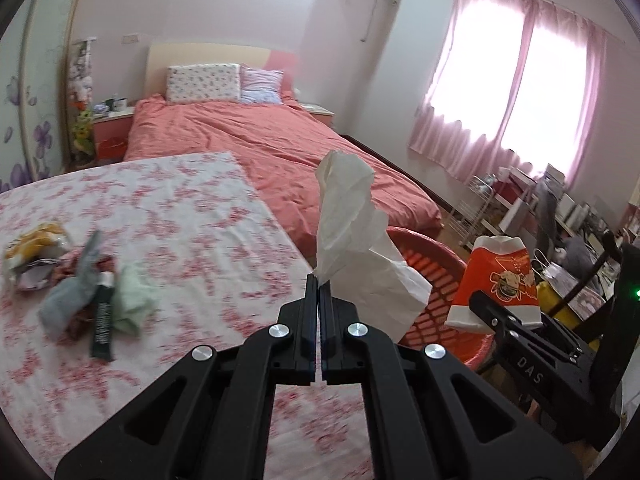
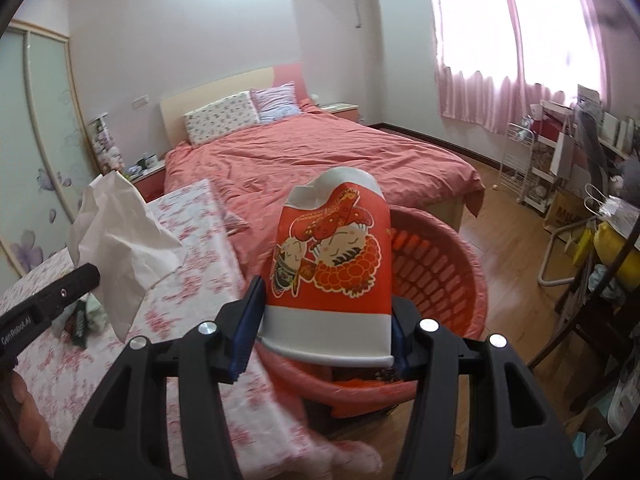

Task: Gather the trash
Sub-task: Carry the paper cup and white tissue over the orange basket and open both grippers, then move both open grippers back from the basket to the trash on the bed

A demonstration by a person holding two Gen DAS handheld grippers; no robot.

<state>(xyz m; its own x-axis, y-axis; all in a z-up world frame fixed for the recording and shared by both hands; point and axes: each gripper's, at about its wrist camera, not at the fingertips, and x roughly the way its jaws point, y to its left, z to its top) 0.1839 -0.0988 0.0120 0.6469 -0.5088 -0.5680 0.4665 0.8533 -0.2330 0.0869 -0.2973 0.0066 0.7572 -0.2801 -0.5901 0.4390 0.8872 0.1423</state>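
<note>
My left gripper (image 1: 319, 280) is shut on a crumpled white tissue (image 1: 352, 236) that stands up from its tips, at the table's right edge beside the red basket (image 1: 436, 264). The right gripper (image 2: 326, 300) is shut on a red-and-white paper cup (image 2: 332, 264) with a cartoon print, held over the near rim of the red basket (image 2: 448, 264). The same cup (image 1: 496, 280) shows at the right of the left wrist view, and the tissue (image 2: 120, 240) at the left of the right wrist view. More trash (image 1: 76, 280) lies on the floral tablecloth (image 1: 192, 216): wrappers, crumpled paper, a dark tube.
A bed with a red cover (image 1: 260, 140) stands behind the table and the basket. Shelves, a wire rack (image 2: 520, 168) and a cluttered desk line the right wall under pink curtains. Wooden floor (image 2: 516, 240) lies to the right of the basket.
</note>
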